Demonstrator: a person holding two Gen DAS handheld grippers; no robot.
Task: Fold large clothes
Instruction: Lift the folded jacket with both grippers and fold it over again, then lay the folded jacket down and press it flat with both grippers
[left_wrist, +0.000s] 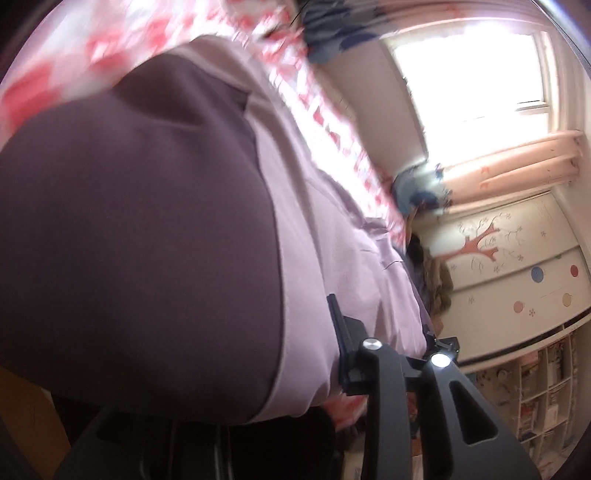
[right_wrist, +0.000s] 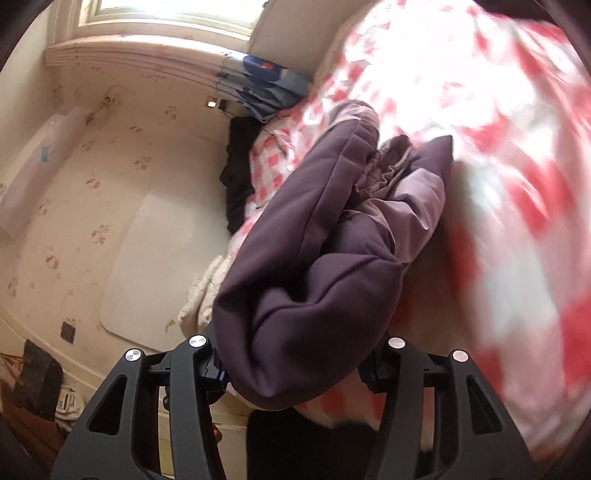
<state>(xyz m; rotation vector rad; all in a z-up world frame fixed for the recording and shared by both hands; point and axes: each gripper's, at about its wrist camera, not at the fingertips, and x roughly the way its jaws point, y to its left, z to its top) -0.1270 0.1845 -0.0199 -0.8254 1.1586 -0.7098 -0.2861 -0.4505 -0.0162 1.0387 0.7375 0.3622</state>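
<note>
Purple fabric fills the space right in front of both my grippers: it is the garment (right_wrist: 314, 266), a large two-tone piece, dark purple outside with a lighter lilac lining showing. Seen from my right wrist, the right gripper (right_wrist: 295, 365) has a thick bunched fold of that garment between its two fingers (right_wrist: 212, 360), and they are clamped on the cloth, which bulges out above and below them. From my left wrist, the same garment (left_wrist: 140, 229) spreads across most of the view, dark panel to the left of the lilac one. My left gripper (left_wrist: 391, 354) has one finger (left_wrist: 338, 325) lying against the lilac cloth and the other just showing past its edge; the lilac edge runs between them and they are closed on it. Behind the garment lies the bed cover (right_wrist: 480, 129), white with red checks, blurred. Beyond the garment's far end sits a blue-and-white bundle (right_wrist: 258, 85) near the window (left_wrist: 472, 77). To the right of the garment, in the left wrist view, stands a decorated wardrobe (left_wrist: 517, 258)
</note>
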